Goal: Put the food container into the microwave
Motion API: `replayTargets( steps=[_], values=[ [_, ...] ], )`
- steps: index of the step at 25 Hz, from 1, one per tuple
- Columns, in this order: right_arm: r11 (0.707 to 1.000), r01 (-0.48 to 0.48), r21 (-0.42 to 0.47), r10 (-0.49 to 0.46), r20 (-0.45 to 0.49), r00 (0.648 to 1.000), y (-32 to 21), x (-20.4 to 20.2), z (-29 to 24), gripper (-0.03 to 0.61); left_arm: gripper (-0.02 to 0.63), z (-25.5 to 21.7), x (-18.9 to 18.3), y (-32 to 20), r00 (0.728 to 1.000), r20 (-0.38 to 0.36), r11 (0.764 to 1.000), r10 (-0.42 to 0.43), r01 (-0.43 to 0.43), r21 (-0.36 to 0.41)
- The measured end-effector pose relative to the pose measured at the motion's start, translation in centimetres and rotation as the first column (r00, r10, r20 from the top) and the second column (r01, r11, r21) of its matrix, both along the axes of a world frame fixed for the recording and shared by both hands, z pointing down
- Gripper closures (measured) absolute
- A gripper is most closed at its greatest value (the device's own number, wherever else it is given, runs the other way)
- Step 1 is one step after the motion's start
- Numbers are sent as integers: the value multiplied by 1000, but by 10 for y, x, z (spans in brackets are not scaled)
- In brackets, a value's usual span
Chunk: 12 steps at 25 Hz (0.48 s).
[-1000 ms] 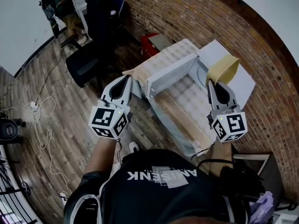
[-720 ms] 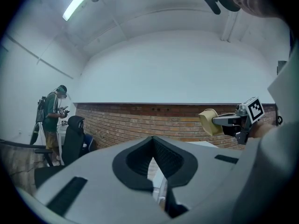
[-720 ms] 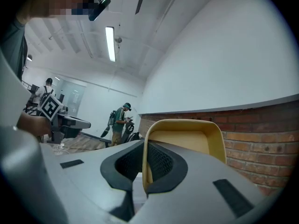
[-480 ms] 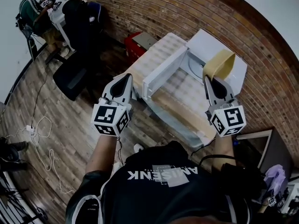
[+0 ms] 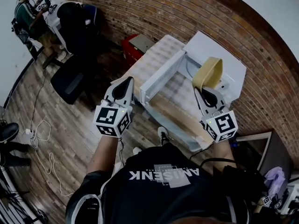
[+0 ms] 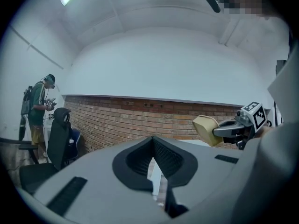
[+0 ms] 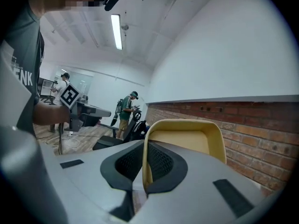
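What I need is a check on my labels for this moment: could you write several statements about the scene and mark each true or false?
1. The right tool is shut on the yellow food container. True.
2. The left tool holds a cup. False: its jaws are together with nothing between them.
3. The door of the microwave is closed. False: it stands open.
4. A brick wall runs behind the microwave. True.
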State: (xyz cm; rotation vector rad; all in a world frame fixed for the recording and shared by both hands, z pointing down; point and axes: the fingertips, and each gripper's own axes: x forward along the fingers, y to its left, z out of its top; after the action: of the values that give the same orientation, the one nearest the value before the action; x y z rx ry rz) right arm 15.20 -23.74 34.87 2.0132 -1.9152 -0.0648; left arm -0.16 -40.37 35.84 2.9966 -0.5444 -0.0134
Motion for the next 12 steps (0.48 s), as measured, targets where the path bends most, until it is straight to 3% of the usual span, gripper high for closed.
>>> replayTargets(
  steps=[7, 12],
  values=[
    [991, 94, -99, -96, -15, 995, -15, 10, 38, 534, 601, -11, 26, -5, 1000, -3, 1000, -2, 2, 23],
    [965, 195, -175, -205, -39, 978, -32, -6, 65, 534, 601, -12, 34, -14, 1000, -2, 1000, -15, 15, 23]
  ],
)
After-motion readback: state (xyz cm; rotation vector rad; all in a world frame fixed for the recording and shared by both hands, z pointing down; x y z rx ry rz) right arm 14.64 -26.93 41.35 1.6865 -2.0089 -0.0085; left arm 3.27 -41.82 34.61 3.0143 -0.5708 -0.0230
